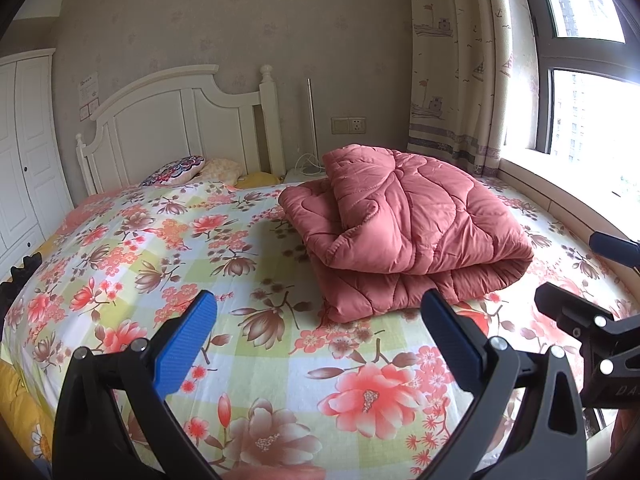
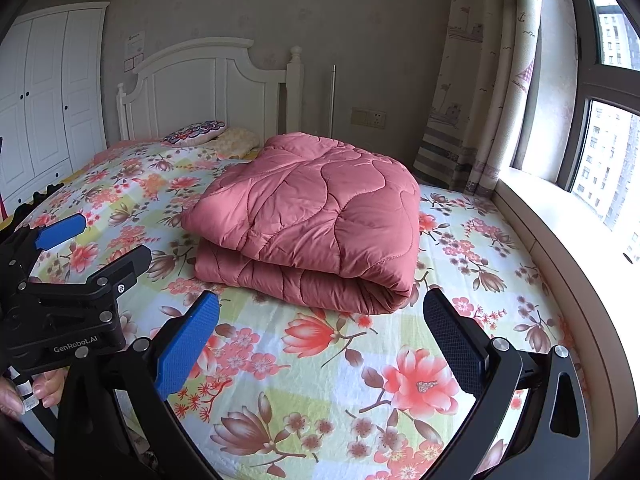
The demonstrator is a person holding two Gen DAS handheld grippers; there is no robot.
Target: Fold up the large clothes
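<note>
A pink quilted comforter (image 1: 404, 228) (image 2: 316, 220) lies folded in a thick bundle on the flowered bed sheet (image 1: 168, 264) (image 2: 304, 376), toward the window side. My left gripper (image 1: 320, 320) is open above the sheet, short of the bundle's near edge, with nothing between its blue pads. My right gripper (image 2: 320, 320) is open too, hovering just in front of the bundle's rounded fold. The other gripper shows at each view's edge: the right one (image 1: 580, 320) in the left wrist view, and the left one (image 2: 96, 248) in the right wrist view, with a person's fingers under it.
A white headboard (image 1: 180, 120) and small pillows (image 1: 180, 170) are at the far end. A white wardrobe (image 1: 24, 152) stands on the left. A window sill (image 2: 560, 224) and curtain (image 2: 476, 100) run along the right. Bare sheet spreads left of the bundle.
</note>
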